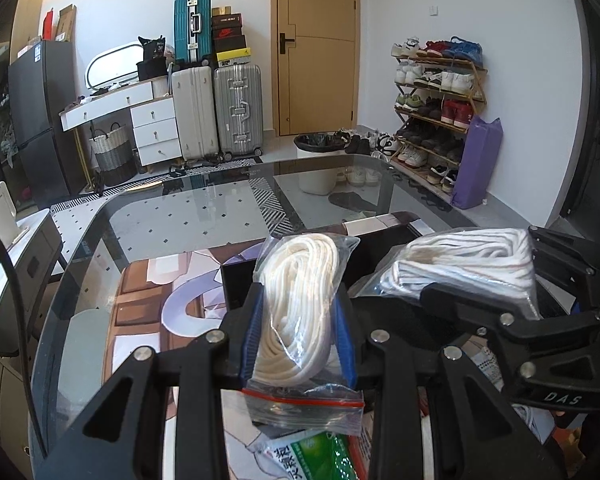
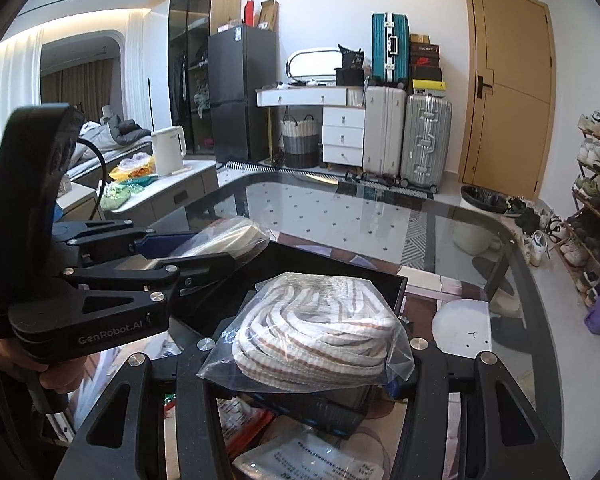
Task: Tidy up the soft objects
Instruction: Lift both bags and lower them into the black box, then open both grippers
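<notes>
My left gripper (image 1: 300, 316) is shut on a clear zip bag of white rope (image 1: 296, 308), held above the table; it also shows in the right wrist view (image 2: 224, 240). My right gripper (image 2: 312, 344) is shut on a clear bag of striped white-and-tan cord (image 2: 316, 328), seen in the left wrist view at right (image 1: 464, 264). Both bags hang over an open black box (image 2: 340, 268) on the glass table (image 1: 188, 216). The two grippers are side by side, left gripper (image 2: 204, 256) just left of the right one.
Several flat packets lie below the grippers, one green (image 1: 320, 456) and one white (image 2: 308, 456). A printed mat (image 1: 148, 296) covers the near table. Suitcases (image 1: 216, 112), a shoe rack (image 1: 436, 112), a bin (image 1: 320, 160) and a side cabinet with kettle (image 2: 168, 156) stand around.
</notes>
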